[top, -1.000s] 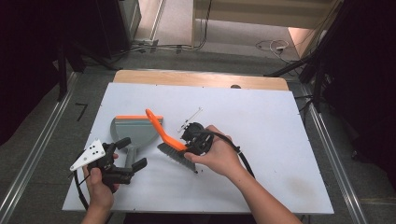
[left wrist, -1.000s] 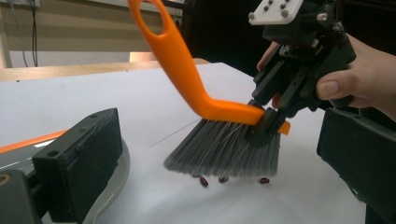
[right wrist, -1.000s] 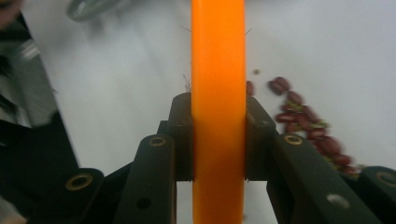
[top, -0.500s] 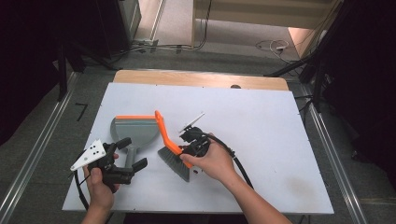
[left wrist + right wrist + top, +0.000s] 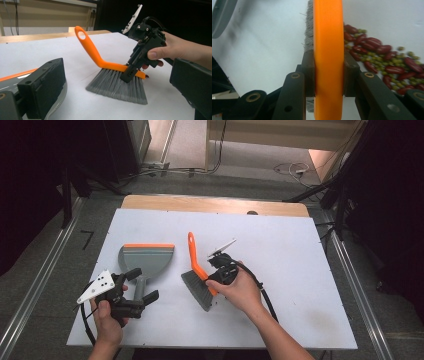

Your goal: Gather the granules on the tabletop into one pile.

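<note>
A hand brush (image 5: 194, 255) with an orange handle and grey bristles (image 5: 198, 291) stands on the white table, its handle pointing away from me. My right gripper (image 5: 215, 279) is shut on the brush's orange back, seen close up as brush back (image 5: 328, 50) clamped between the pads (image 5: 308, 72). From the left gripper view the brush (image 5: 100, 61) and right gripper (image 5: 128, 75) are side-on. Red and green beans (image 5: 382, 57) lie in a heap beside the bristles. A grey dustpan (image 5: 147, 256) with an orange lip lies to the left. My left gripper (image 5: 142, 285) is open around the dustpan's handle.
The white table top (image 5: 300, 270) extends bare to the right and far side, with a wooden strip (image 5: 210, 202) at its far edge. Metal rails run along the floor on both sides. A black cable (image 5: 265, 295) trails from the right gripper.
The right gripper has turned the brush so its handle swung from far-left to pointing away, and shifted it slightly right. The left gripper has stayed put.
</note>
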`<state>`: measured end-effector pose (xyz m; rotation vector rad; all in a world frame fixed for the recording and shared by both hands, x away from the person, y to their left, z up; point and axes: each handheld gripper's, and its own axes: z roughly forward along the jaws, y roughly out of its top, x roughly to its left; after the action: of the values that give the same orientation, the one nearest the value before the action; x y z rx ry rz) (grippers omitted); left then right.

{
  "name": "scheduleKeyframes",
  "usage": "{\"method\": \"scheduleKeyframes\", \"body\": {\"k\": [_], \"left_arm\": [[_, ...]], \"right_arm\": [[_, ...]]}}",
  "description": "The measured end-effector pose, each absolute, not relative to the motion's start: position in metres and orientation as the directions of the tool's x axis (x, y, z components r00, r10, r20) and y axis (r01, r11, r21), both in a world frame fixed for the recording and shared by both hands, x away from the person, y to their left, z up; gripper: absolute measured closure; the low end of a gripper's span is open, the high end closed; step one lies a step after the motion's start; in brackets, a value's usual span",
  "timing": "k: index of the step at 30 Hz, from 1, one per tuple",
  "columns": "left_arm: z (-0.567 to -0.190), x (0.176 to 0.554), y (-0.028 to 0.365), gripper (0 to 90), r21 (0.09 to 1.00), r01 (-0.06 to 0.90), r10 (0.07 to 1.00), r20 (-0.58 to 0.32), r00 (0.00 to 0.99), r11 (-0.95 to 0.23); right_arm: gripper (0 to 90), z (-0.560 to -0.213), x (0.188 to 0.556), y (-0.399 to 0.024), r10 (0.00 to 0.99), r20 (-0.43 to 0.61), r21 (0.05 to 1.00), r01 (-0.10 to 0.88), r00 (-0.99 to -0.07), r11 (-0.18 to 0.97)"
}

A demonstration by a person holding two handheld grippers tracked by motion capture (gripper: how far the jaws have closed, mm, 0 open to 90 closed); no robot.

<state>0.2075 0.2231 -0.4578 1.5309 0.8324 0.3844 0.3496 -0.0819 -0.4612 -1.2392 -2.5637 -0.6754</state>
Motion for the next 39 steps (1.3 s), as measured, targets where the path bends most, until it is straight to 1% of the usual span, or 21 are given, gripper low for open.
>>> {"method": "scheduleKeyframes", "body": {"k": [16, 39], "left_arm": [[-0.458, 0.208, 0.221, 1.3, 0.96, 0.276, 0.695, -0.23, 0.681, 0.046], [-0.458, 0.208, 0.22, 1.3, 0.96, 0.277, 0.695, -0.227, 0.683, 0.042]], "right_arm": [[67.9, -0.46, 0.357, -0.121, 0.753, 0.369, 0.305, 0.837, -0.544, 0.455], [67.9, -0.459, 0.368, -0.158, 0.789, 0.352, 0.303, 0.859, -0.503, 0.412]]}}
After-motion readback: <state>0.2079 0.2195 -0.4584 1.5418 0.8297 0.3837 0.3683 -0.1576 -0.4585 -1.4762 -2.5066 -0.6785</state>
